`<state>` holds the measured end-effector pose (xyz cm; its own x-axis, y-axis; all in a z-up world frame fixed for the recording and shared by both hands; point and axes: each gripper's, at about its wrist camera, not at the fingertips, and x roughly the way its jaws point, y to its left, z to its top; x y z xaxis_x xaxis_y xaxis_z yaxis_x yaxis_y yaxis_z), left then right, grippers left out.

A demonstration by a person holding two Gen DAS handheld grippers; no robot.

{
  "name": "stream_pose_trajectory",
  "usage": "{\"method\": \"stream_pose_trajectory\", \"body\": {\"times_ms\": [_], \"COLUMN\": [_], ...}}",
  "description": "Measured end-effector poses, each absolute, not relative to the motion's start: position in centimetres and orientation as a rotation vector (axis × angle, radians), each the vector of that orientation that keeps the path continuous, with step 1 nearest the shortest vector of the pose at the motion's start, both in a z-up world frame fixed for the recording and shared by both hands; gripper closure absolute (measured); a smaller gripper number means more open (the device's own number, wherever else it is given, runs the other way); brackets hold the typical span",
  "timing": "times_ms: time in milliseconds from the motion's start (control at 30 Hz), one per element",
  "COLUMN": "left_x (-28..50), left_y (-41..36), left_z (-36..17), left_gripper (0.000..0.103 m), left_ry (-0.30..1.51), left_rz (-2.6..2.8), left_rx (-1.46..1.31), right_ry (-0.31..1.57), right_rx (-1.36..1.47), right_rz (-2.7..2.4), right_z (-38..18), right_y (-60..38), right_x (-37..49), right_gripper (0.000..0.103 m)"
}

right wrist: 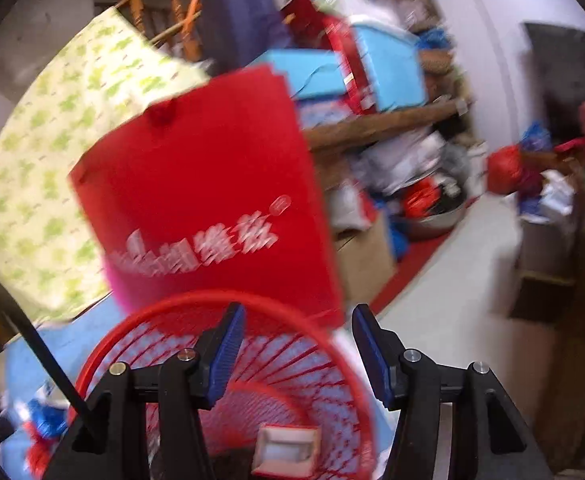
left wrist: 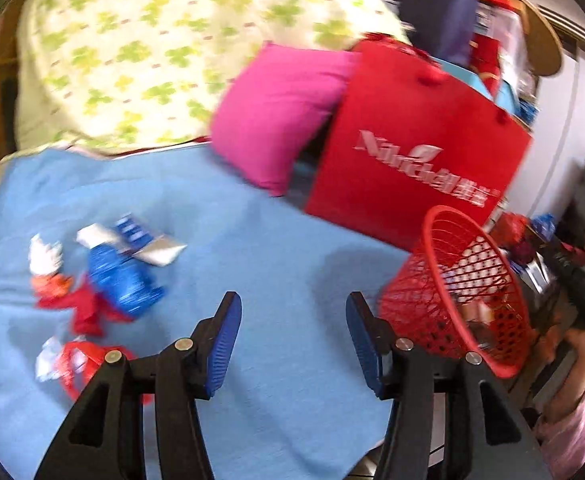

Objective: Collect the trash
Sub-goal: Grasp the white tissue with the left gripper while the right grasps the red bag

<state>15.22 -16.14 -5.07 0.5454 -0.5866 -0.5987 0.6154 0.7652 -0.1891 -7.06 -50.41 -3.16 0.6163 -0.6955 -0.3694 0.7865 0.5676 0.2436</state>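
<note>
A red mesh waste basket (left wrist: 458, 292) stands at the right edge of the blue cloth (left wrist: 260, 240). My left gripper (left wrist: 293, 332) is open and empty above the cloth, left of the basket. Trash lies to its left: a blue wrapper (left wrist: 122, 276), red scraps (left wrist: 84, 308), white paper (left wrist: 44, 256) and a silver packet (left wrist: 160, 250). My right gripper (right wrist: 298, 350) is open and empty over the basket's rim (right wrist: 212, 304). A small red and white box (right wrist: 286, 450) lies inside the basket.
A red paper bag (left wrist: 416, 160) with white lettering stands behind the basket, also in the right wrist view (right wrist: 204, 204). A pink pillow (left wrist: 276, 116) and a green-patterned quilt (left wrist: 164, 44) lie behind the cloth. Cluttered shelves (right wrist: 372, 92) and floor items fill the right.
</note>
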Motion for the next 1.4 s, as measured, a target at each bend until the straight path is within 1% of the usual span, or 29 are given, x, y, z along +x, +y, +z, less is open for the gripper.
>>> {"method": "stream_pose_trajectory", "body": {"times_ms": [67, 100, 267, 400, 533, 633, 700, 833, 967, 1100, 1133, 1167, 1233, 1267, 1333, 1400], "left_x": [15.7, 15.8, 17.2, 17.8, 18.3, 18.5, 18.8, 19.3, 20.2, 21.3, 21.7, 21.8, 22.1, 22.3, 22.4, 22.7], "left_y": [-13.8, -13.2, -10.3, -8.8, -7.7, -7.0, -6.5, -5.3, -2.6, 0.7, 1.8, 2.6, 3.9, 4.4, 5.2, 5.8], "left_z": [-5.7, -5.9, -7.4, -8.2, -8.3, -8.3, -8.3, -8.5, -8.5, -8.9, -9.1, -9.2, -9.5, -9.6, -9.8, -10.0], "left_gripper": [0.048, 0.048, 0.048, 0.048, 0.048, 0.048, 0.048, 0.048, 0.048, 0.048, 0.048, 0.048, 0.048, 0.048, 0.048, 0.048], "left_ry": [0.690, 0.690, 0.714, 0.734, 0.738, 0.737, 0.737, 0.735, 0.739, 0.755, 0.761, 0.765, 0.774, 0.779, 0.786, 0.792], "left_rz": [-0.677, -0.671, -0.624, -0.604, -0.586, -0.570, -0.562, -0.533, -0.477, -0.385, -0.349, -0.329, -0.298, -0.290, -0.271, -0.252], "left_rx": [0.022, 0.016, -0.032, -0.048, -0.069, -0.077, -0.083, -0.082, -0.102, -0.124, -0.137, -0.145, -0.167, -0.177, -0.188, -0.195], "right_ry": [0.190, 0.198, 0.348, 0.328, 0.313, 0.296, 0.336, 0.310, 0.275, 0.132, 0.095, 0.052, 0.003, 0.004, 0.047, 0.178], "right_rx": [0.369, 0.369, 0.460, 0.374, 0.394, 0.464, 0.507, 0.501, 0.439, 0.259, 0.234, 0.205, 0.175, 0.174, 0.178, 0.163], "right_rz": [-0.971, -0.975, -0.835, -0.847, -0.832, -0.791, -0.764, -0.767, -0.820, -0.865, -0.835, -0.785, -0.647, -0.568, -0.351, -0.137], "right_z": [-2.6, -2.7, -5.1, -4.7, -4.8, -5.1, -5.5, -4.9, -3.8, -1.1, -0.5, 0.1, 1.0, 1.3, 1.3, 0.6], "right_y": [-50.1, -50.3, -51.4, -49.2, -48.0, -48.2, -48.1, -46.9, -45.8, -42.1, -41.3, -40.0, -37.1, -36.0, -33.2, -30.3], "right_x": [-7.8, -7.5, -3.9, -2.6, -1.7, -0.4, 1.3, 1.8, 0.3, -2.4, -2.7, -3.0, -2.8, -2.4, -0.7, 2.4], "right_gripper": [0.043, 0.043, 0.043, 0.043, 0.043, 0.043, 0.043, 0.043, 0.043, 0.043, 0.042, 0.037, 0.032, 0.032, 0.032, 0.032]}}
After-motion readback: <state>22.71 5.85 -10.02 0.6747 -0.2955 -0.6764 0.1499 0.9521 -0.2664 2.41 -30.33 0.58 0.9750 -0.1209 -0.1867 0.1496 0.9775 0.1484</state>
